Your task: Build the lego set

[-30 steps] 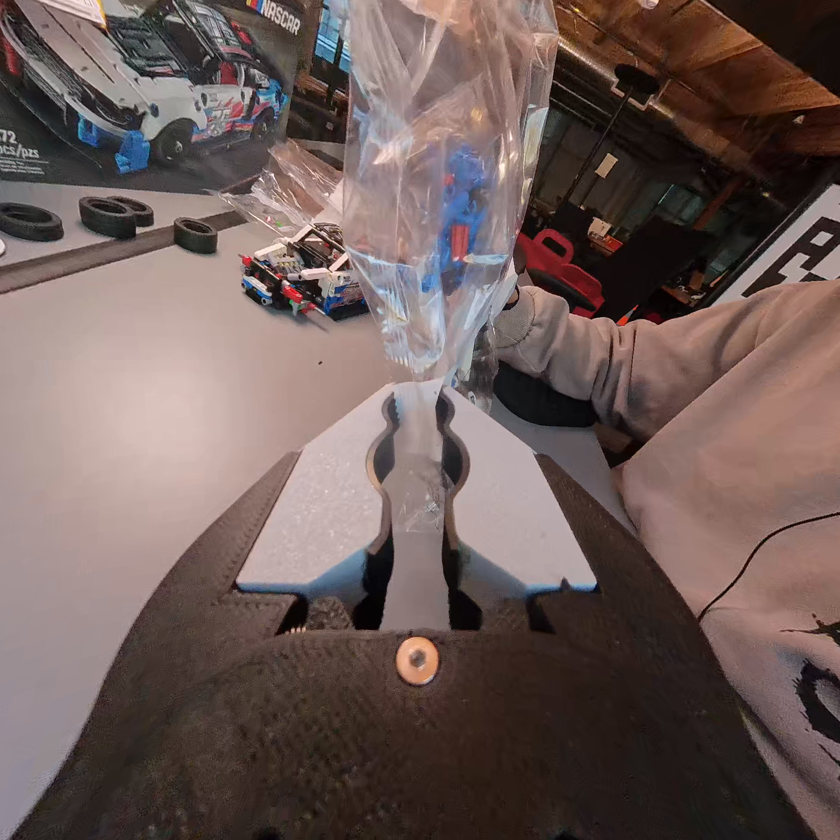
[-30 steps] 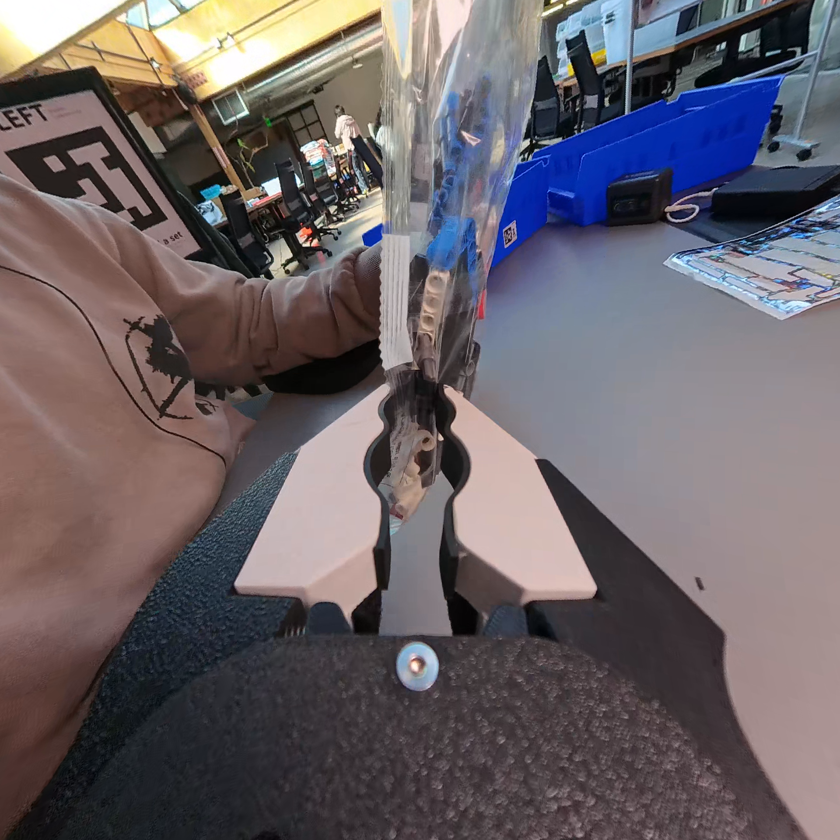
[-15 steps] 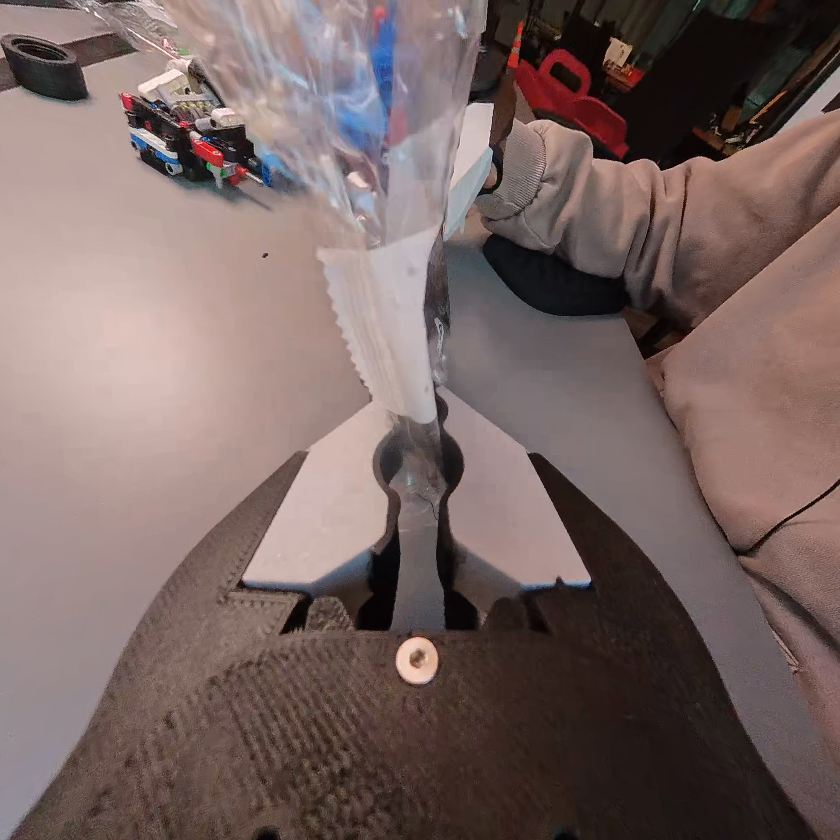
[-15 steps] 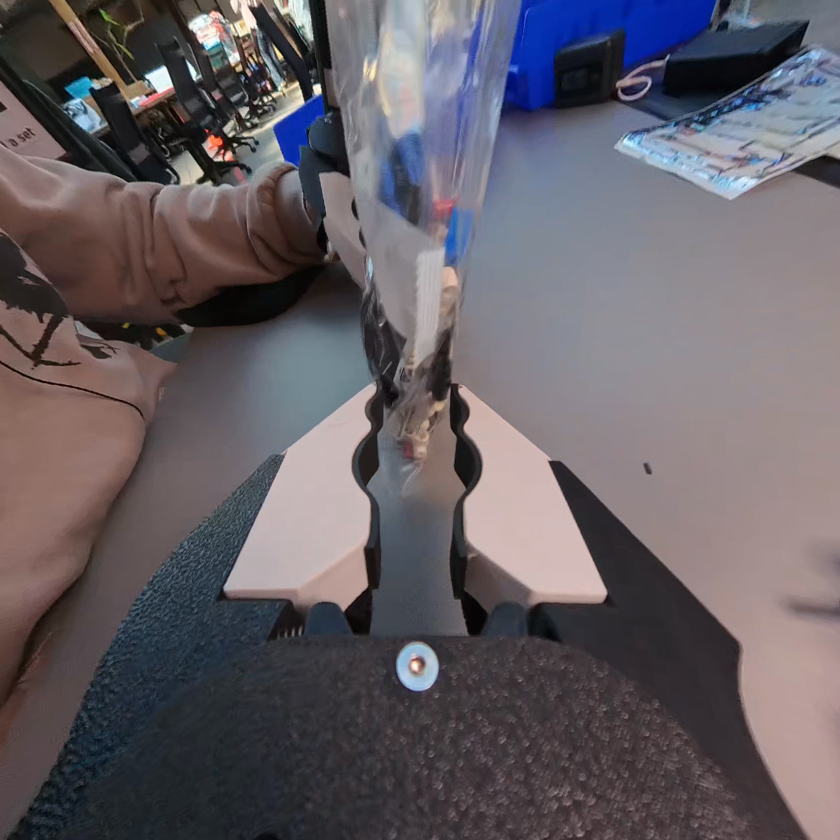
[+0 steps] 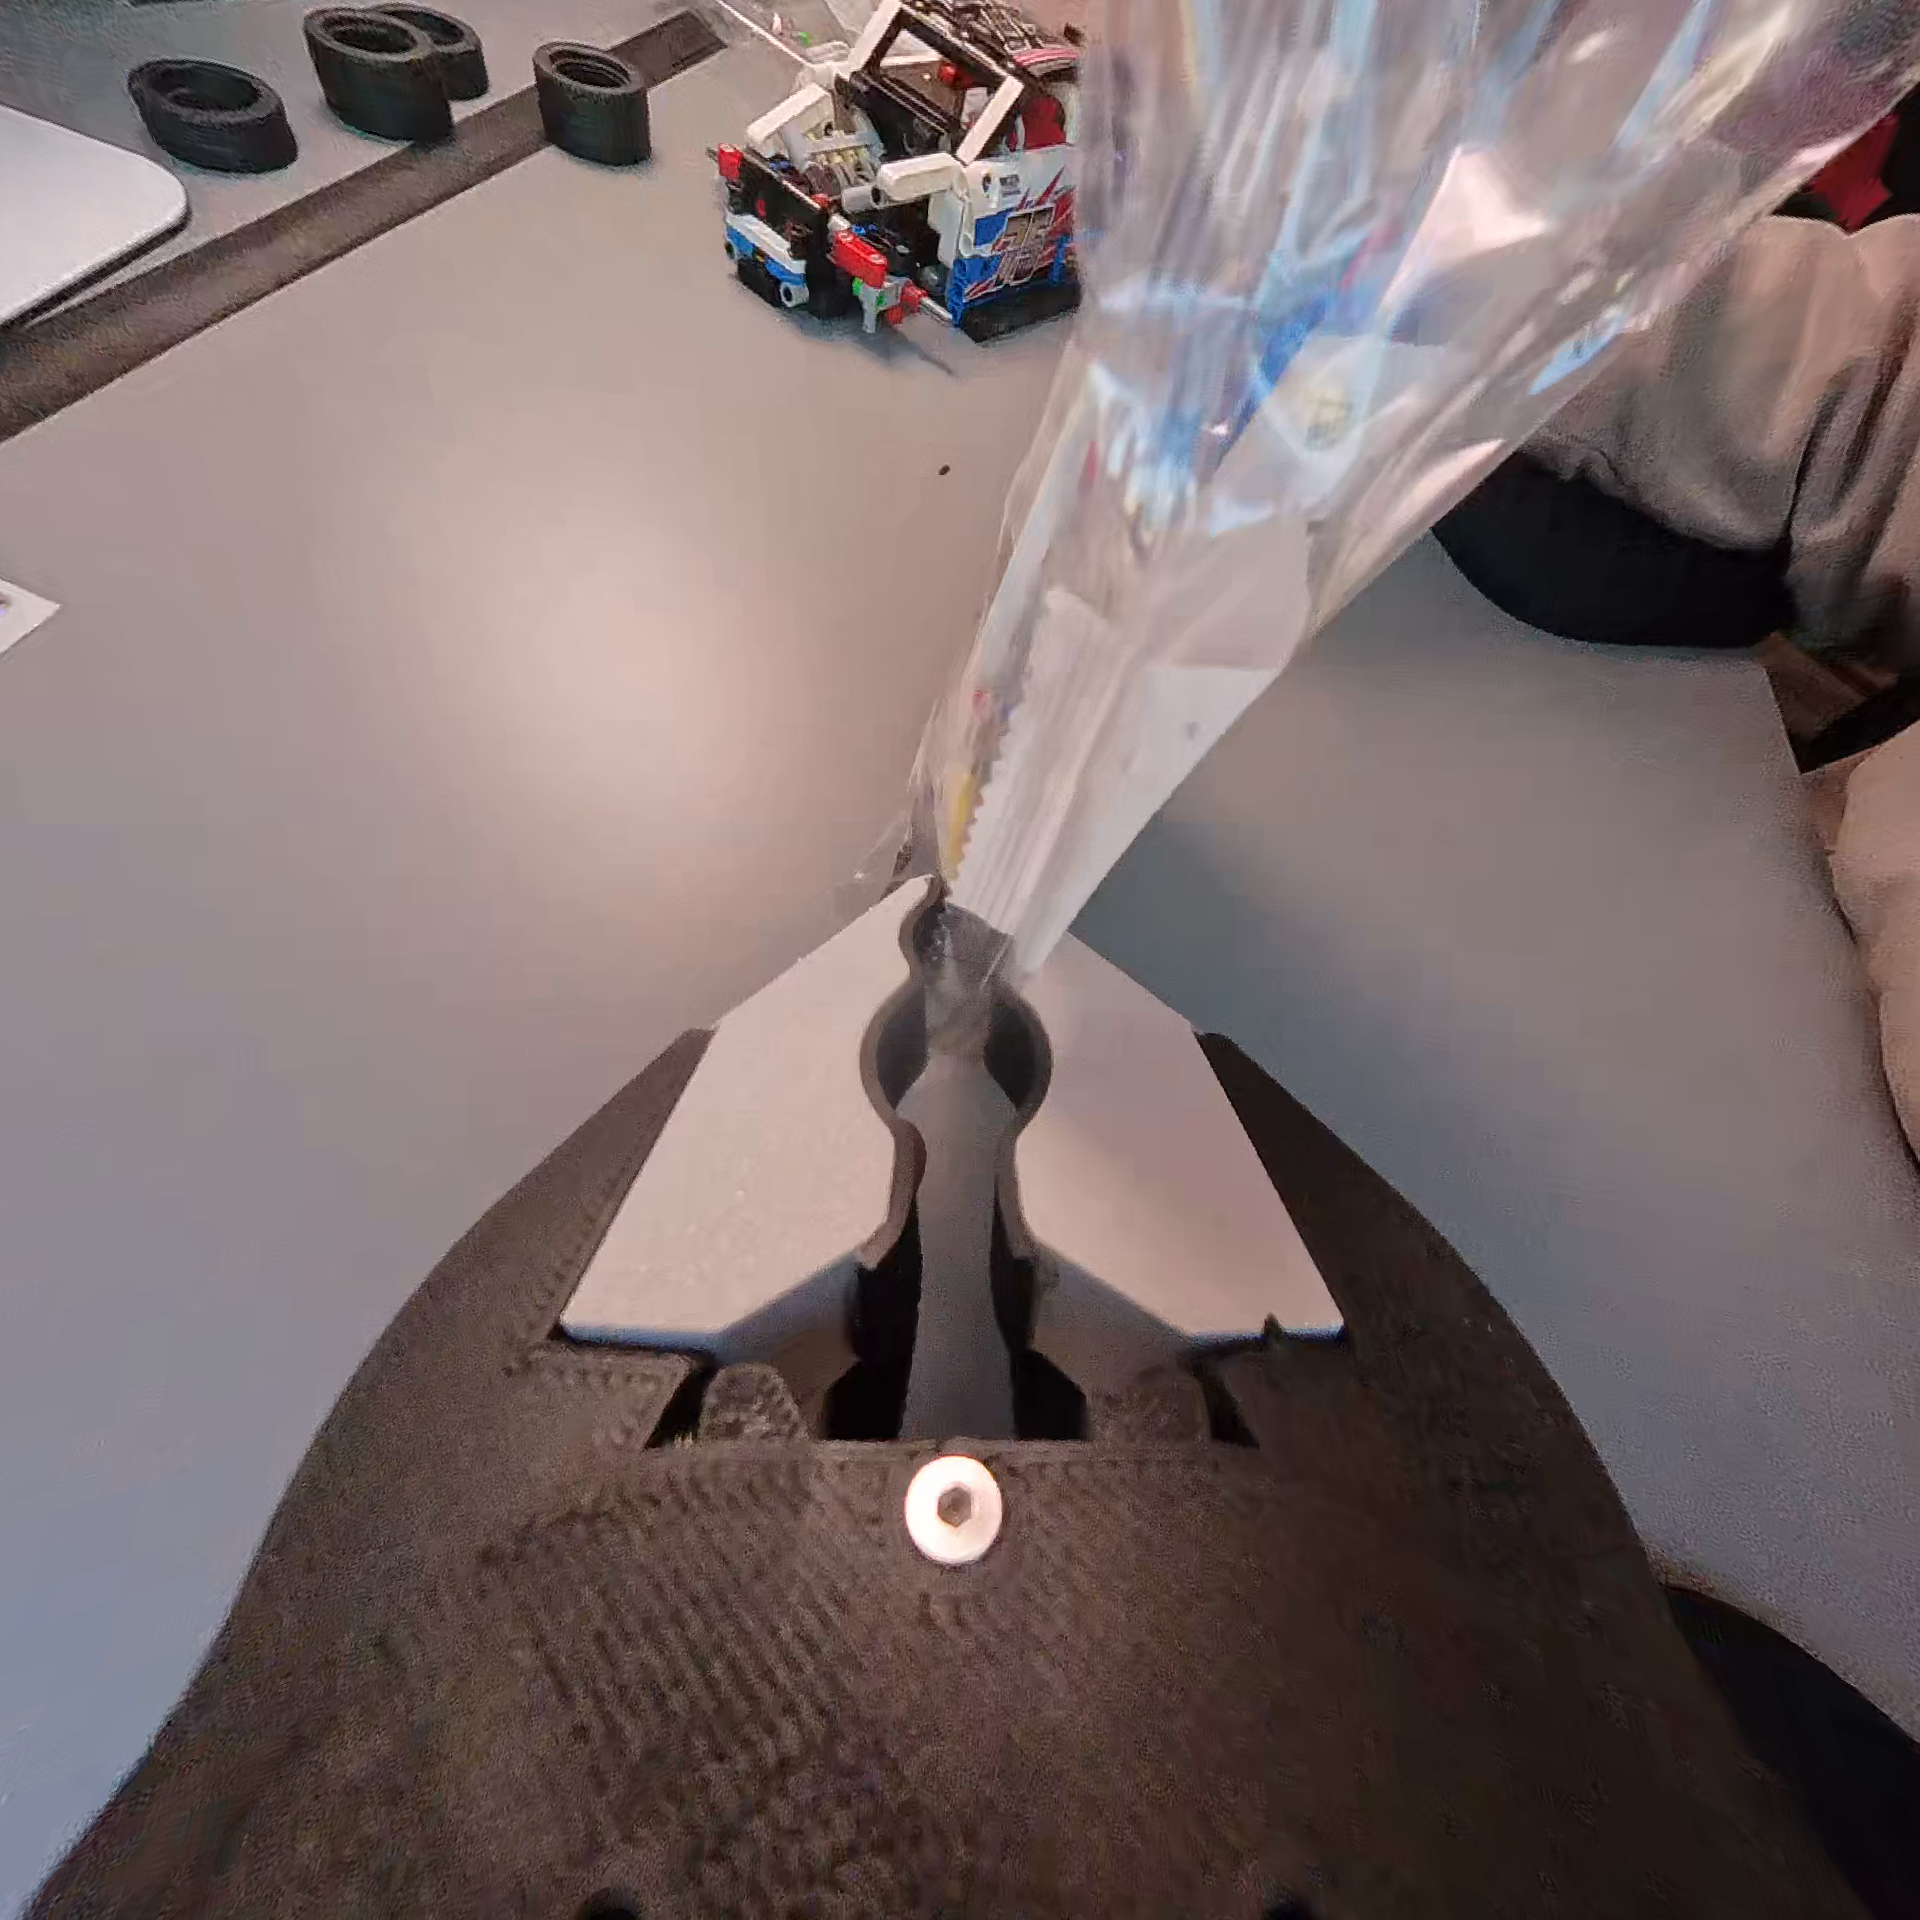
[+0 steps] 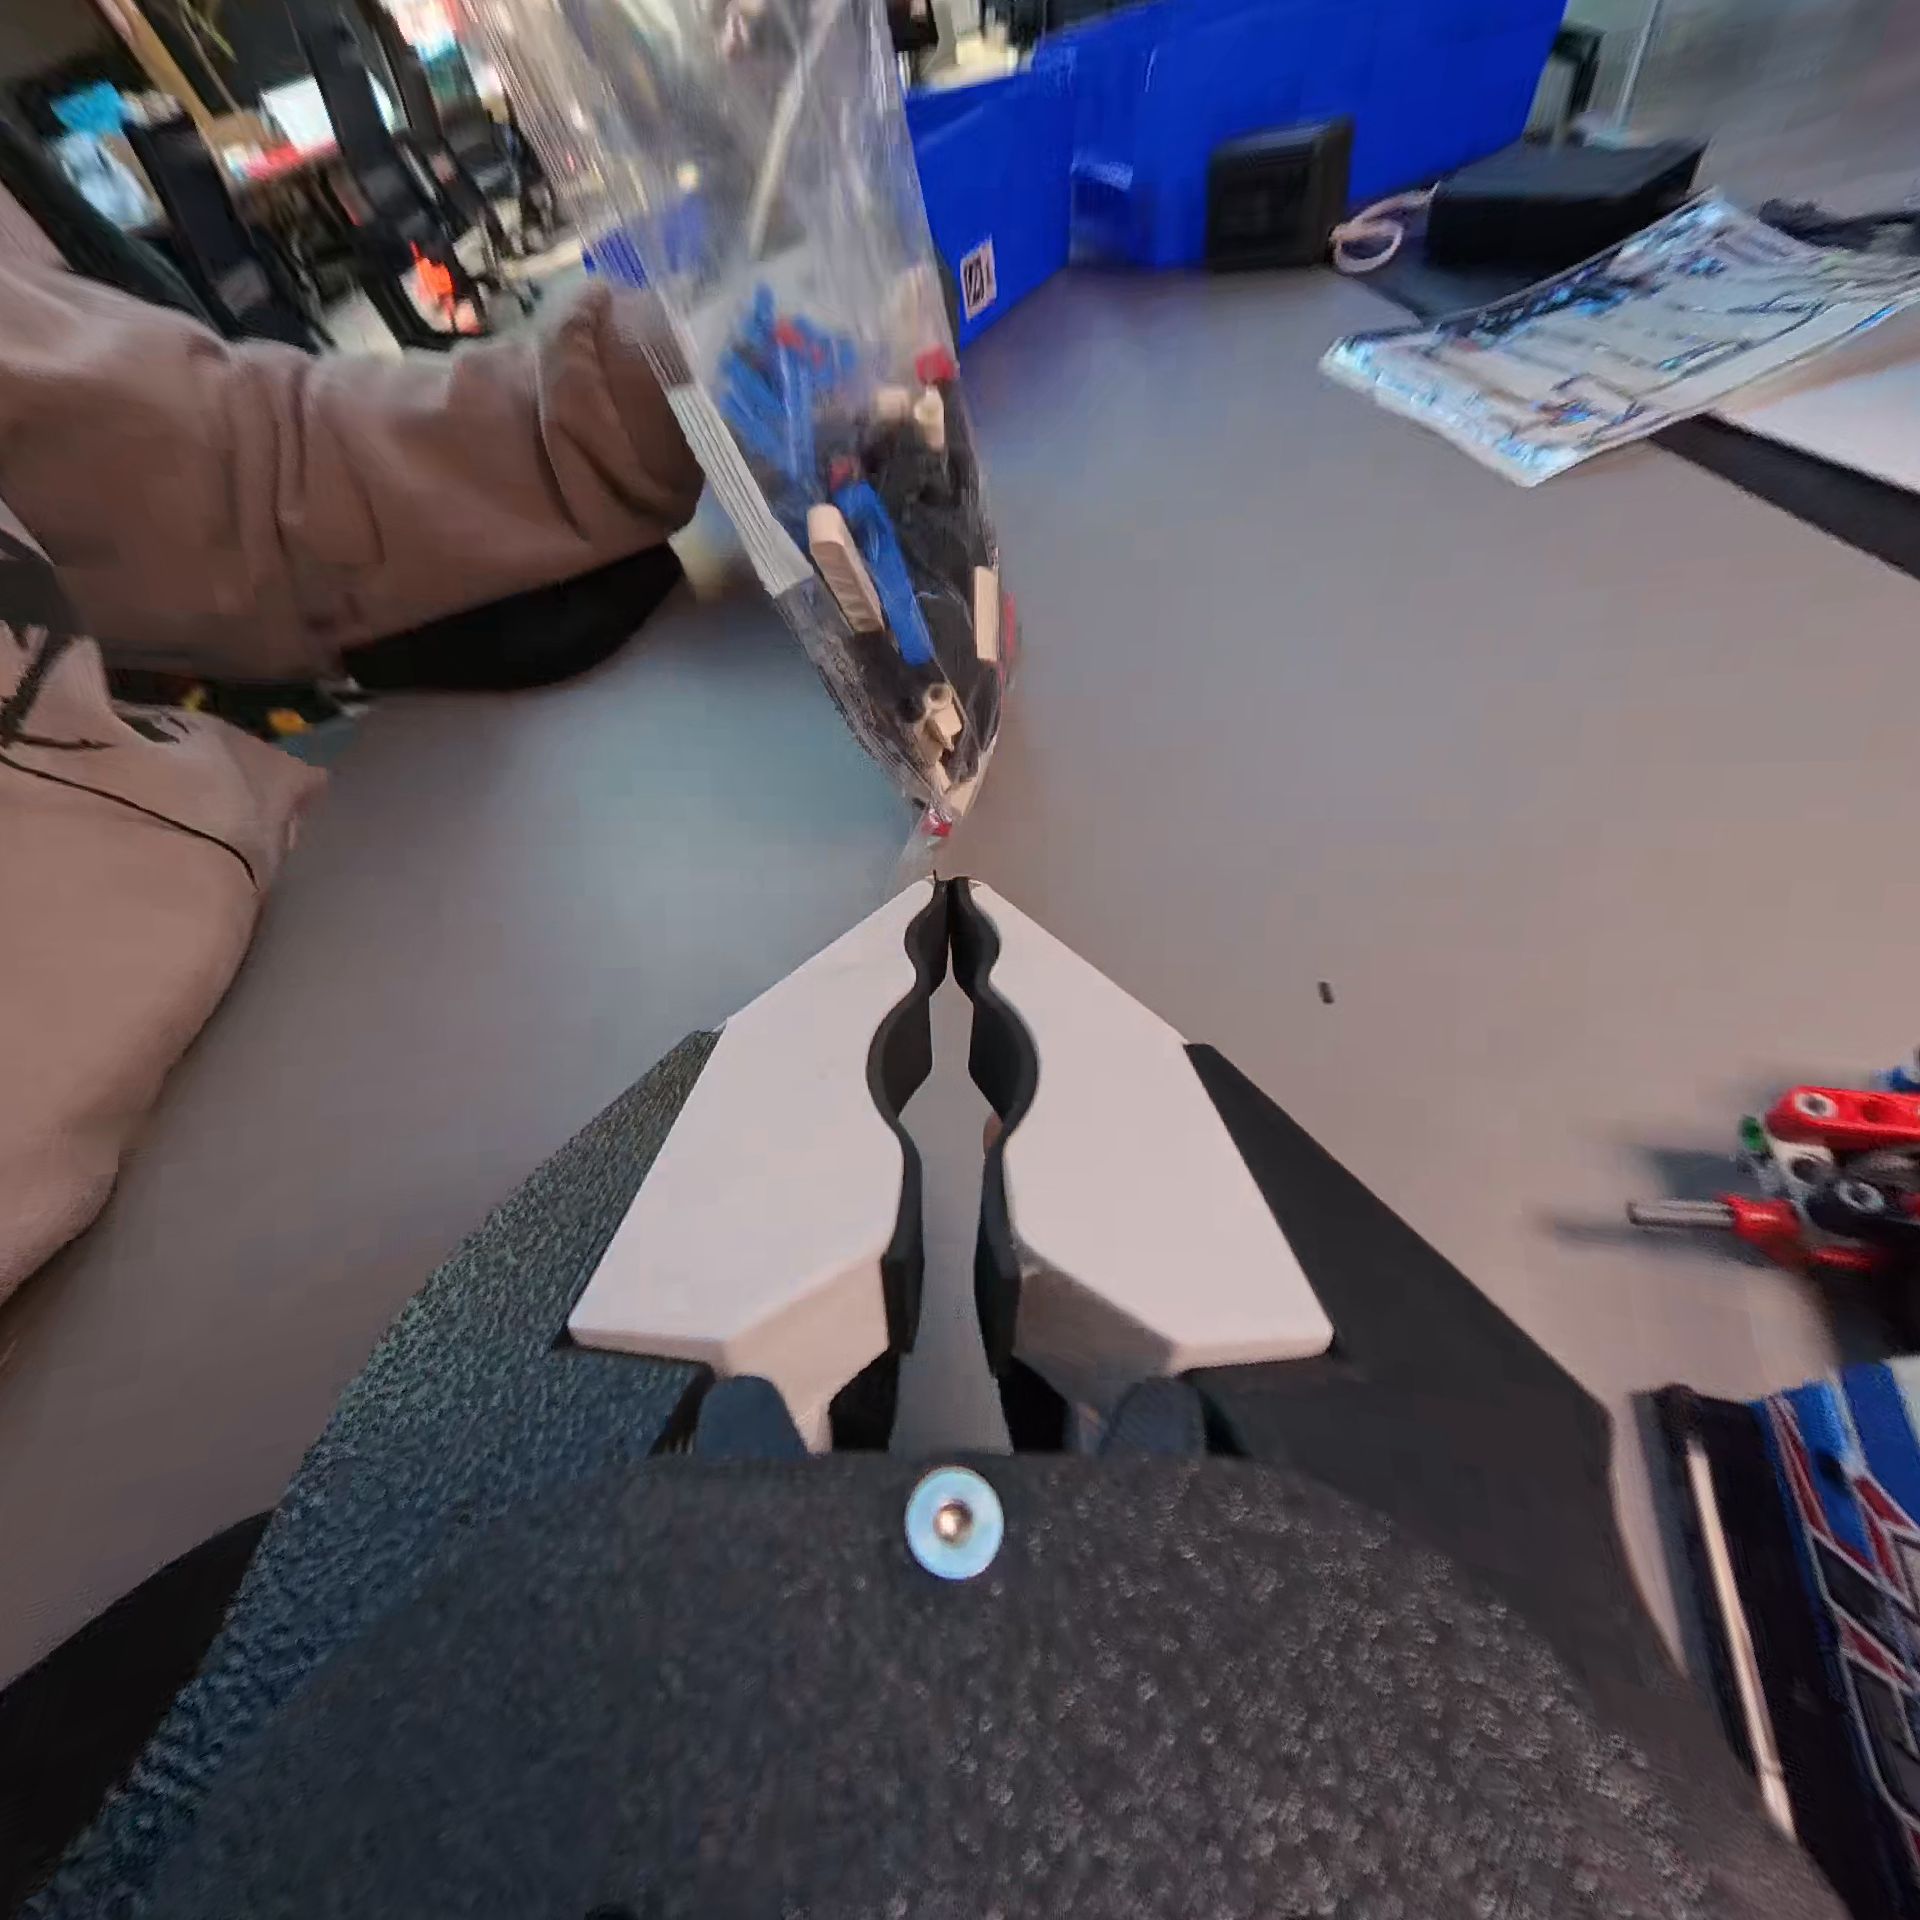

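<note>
Left wrist view: left gripper [image 5: 951, 914] angled down over the grey surface [image 5: 468, 675], tips clamped on a corner of the clear parts bag [image 5: 1247, 416], which rises up & to the right. Half-built lego car [image 5: 904, 229] sits beyond; black tyres [image 5: 384, 88] farther back left.

Right wrist view: right gripper [image 6: 951, 883] low over the surface, tips together w/ the bag's bottom point [image 6: 862, 499] right at them; can't tell if it's pinched. Beige sleeve [image 6: 364, 488] behind bag, instruction booklet [image 6: 1621, 343] far right.

bare grey table [image 5: 520, 727] ahead, car [image 5: 904, 239] beyond
</note>
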A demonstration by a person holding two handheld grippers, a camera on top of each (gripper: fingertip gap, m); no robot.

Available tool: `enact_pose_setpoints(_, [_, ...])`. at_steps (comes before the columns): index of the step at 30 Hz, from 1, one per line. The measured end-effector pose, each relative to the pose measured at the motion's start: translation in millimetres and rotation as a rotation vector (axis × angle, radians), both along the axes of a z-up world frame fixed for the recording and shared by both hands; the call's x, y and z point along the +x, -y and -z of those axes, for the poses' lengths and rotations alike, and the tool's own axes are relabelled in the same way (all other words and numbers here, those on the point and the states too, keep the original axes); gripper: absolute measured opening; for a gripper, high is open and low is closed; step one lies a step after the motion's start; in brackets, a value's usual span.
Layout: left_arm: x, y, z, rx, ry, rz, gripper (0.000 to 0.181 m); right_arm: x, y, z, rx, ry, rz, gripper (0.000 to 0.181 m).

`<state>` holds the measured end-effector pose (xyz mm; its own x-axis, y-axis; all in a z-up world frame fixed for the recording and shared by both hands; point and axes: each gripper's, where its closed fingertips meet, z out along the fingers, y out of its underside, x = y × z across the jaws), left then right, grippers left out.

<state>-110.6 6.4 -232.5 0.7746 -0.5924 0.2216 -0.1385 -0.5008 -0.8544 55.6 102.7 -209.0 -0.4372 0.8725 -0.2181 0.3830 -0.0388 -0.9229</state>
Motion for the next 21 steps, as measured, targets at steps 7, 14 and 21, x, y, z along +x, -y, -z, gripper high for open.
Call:
enact_pose_setpoints(7, [9.2, -0.1, 1.7, 0.013, 0.003, 0.030, 0.002, -26.9, 24.0, 11.2, 0.135, 0.035, 0.027, 0.055])
enact_pose_setpoints(14, [25.8, 4.4, 1.5, 0.046, -0.007, 0.091, 0.019, -48.5, 41.2, 22.1, 0.181, 0.028, -0.044, 0.001])
enact_pose_setpoints(21, [34.6, 10.4, 35.3, 0.023, -0.212, 0.182, 0.022, -36.5, 38.6, 19.6, 0.067, 0.011, -0.064, 0.000])
